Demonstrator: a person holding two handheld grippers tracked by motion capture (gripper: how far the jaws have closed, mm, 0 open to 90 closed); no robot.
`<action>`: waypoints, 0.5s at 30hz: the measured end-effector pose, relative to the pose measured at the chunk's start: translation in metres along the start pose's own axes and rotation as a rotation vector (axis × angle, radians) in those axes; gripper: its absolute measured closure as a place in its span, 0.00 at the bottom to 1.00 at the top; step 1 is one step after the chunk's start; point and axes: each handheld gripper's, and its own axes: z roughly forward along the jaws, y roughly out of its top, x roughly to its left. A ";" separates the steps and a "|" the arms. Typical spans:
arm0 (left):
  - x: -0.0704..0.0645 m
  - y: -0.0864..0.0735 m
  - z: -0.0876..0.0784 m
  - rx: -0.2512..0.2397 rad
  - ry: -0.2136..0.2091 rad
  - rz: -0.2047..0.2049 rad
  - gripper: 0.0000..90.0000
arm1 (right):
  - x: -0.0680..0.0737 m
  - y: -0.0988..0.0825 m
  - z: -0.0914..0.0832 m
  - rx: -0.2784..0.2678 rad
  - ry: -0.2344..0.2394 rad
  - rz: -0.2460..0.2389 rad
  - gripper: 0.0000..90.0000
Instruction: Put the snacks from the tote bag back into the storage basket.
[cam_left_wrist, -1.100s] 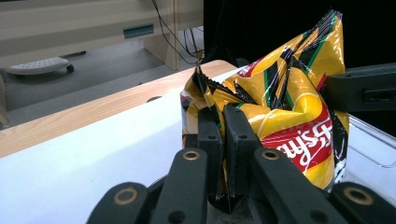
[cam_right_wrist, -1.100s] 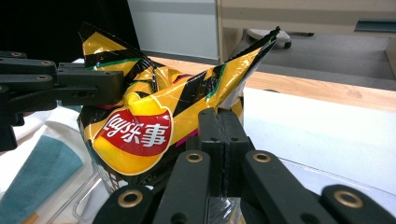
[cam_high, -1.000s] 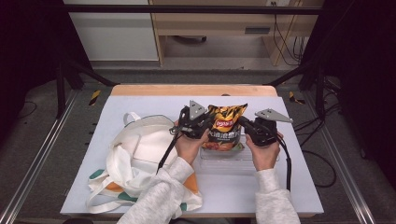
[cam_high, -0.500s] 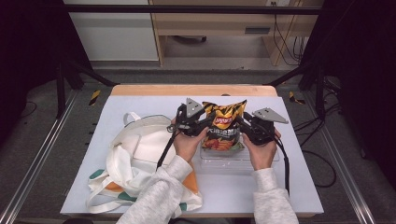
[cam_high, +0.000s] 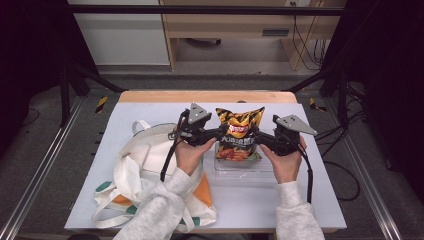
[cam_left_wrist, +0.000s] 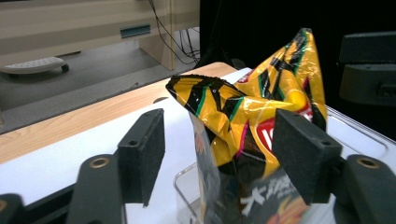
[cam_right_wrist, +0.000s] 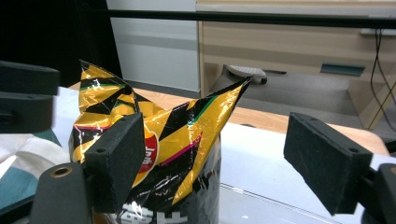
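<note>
Two spread tongs flank the chip bag (cam_high: 239, 134).

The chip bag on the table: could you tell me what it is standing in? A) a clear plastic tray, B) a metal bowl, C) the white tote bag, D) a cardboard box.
A: the chip bag stands upright in the clear plastic tray, with the white tote bag lying apart beside it.

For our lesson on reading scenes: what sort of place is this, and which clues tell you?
Probably a lab or workshop set up for recording handling tasks, not a home. Clues: a white-topped table enclosed by a dark metal frame, loose cables on the floor, and a person working hand-held grippers around a chip bag.
</note>
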 end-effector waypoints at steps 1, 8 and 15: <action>0.001 0.001 -0.009 -0.002 -0.008 0.013 0.37 | 0.000 0.001 -0.005 -0.003 0.002 -0.011 0.21; 0.009 -0.003 -0.040 -0.002 -0.029 0.059 0.36 | 0.005 0.004 -0.024 -0.012 0.042 -0.021 0.19; 0.025 -0.020 -0.071 -0.001 -0.020 0.063 0.36 | 0.007 0.003 -0.040 -0.017 0.064 -0.034 0.17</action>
